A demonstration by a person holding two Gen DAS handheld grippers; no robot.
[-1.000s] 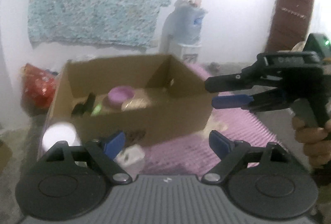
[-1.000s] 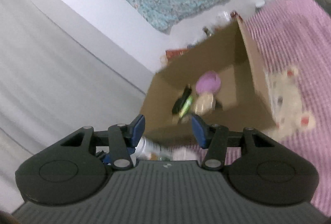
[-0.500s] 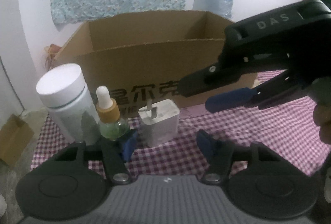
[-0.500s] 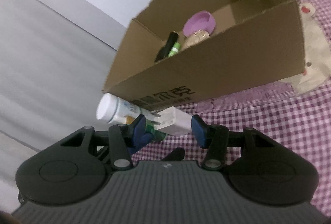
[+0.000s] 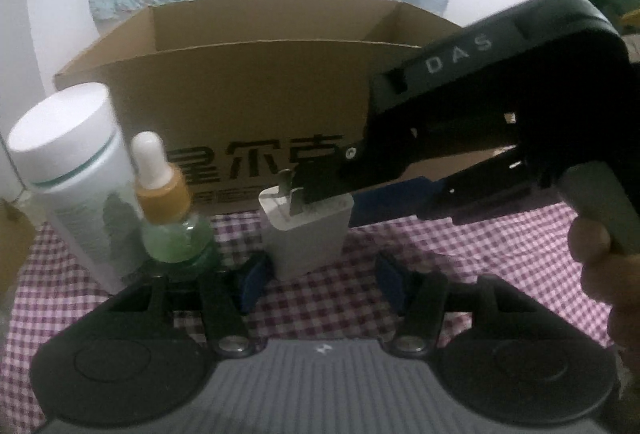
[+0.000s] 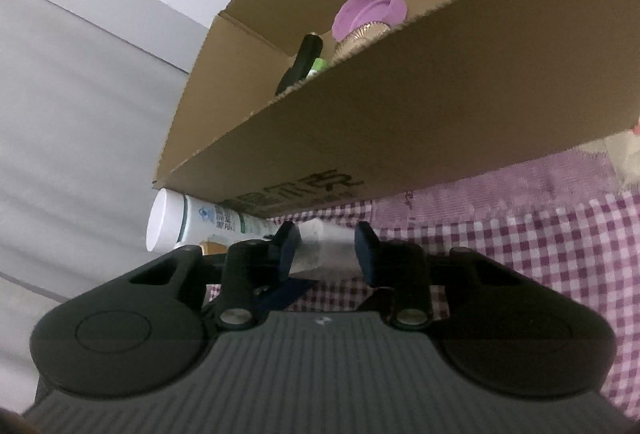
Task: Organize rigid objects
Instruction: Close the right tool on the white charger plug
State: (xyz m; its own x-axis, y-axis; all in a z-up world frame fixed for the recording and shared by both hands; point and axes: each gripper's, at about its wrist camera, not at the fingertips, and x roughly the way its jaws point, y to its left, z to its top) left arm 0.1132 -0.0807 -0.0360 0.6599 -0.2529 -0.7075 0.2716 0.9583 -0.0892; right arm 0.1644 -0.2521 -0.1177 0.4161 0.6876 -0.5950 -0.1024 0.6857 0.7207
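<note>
Right claw (image 5: 340, 189) now around charger (image 5: 306, 230).

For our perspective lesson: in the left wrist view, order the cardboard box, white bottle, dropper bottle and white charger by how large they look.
1. cardboard box
2. white bottle
3. and 4. unsure: dropper bottle and white charger look alike, and the right gripper hides the charger's top. The bottles' nearness may exaggerate them.

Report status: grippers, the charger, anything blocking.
Right gripper open, straddling the white charger. Left gripper open, low, just short of it. Dropper bottle and white bottle stand close on the left; cardboard box behind.
</note>
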